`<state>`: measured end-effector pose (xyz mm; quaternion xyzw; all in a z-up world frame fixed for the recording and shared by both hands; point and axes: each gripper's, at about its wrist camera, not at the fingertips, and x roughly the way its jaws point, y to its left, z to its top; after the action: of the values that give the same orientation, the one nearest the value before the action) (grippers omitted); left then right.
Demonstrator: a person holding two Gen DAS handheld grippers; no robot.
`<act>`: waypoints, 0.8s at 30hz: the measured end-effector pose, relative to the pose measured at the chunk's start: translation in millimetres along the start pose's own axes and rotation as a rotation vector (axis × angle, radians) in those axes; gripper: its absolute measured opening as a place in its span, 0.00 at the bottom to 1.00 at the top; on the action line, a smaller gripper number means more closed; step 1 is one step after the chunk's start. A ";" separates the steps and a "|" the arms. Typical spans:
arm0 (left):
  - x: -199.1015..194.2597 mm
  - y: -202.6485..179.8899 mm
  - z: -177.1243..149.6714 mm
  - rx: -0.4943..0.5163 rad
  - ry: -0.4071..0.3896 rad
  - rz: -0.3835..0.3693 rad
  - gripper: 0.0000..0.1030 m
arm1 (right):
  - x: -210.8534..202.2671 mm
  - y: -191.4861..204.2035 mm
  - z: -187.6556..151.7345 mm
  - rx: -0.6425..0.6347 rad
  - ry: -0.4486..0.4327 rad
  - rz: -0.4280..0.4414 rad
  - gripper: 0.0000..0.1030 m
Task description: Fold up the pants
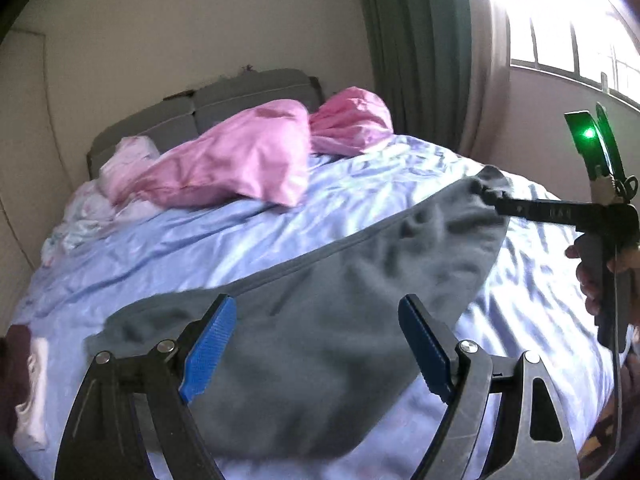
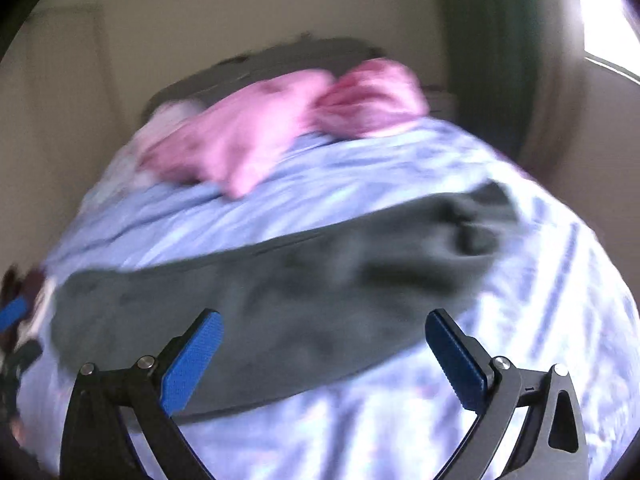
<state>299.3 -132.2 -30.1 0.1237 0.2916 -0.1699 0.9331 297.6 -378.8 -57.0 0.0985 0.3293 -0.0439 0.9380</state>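
Item 1. Pants: grey, soft fabric, lying flat on the blue sheet of a bed. Already doubled lengthwise by the look of it, one leg over the other. Long axis runs from the lower left of the frame to the upper right in both wrist views. Wider end at the lower left; narrower end at the upper right.

Item 2. Left gripper: jaws standing wide apart, blue pads bare, nothing between them. It hangs above the lower-left part of the pants, apart from the cloth.

Item 3. Right gripper: jaws spread wide, empty. In the left wrist view its black fingers reach in from the right edge of the frame toward the upper-right end of the pants; whether the tips touch the fabric cannot be told. Its own view is motion-blurred.

Item 4. Relation for the coming move: each gripper stands nearest one end of the long axis, left at the lower-left end, right at the upper-right end. Judged next step: a crosswise fold, bringing one end over the other.

Item 5. Surroundings: pink bedding at the upper centre, well apart from the pants.
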 end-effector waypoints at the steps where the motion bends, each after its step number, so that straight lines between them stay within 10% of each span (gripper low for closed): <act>1: 13.6 -8.3 6.0 -0.010 0.010 0.002 0.81 | 3.7 -19.3 3.0 0.055 -0.016 -0.017 1.00; 13: 118.9 -80.0 28.6 -0.088 0.109 -0.077 0.77 | 90.9 -166.4 7.4 0.666 -0.058 0.155 0.99; 24: 173.7 -97.4 -7.4 -0.107 0.244 -0.086 0.75 | 152.8 -198.2 -2.5 0.805 0.005 0.300 0.92</act>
<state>391.7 -261.1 -150.7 0.0811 0.4164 -0.1777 0.8879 386.0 -574.6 -185.4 0.5036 0.2700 -0.0317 0.8200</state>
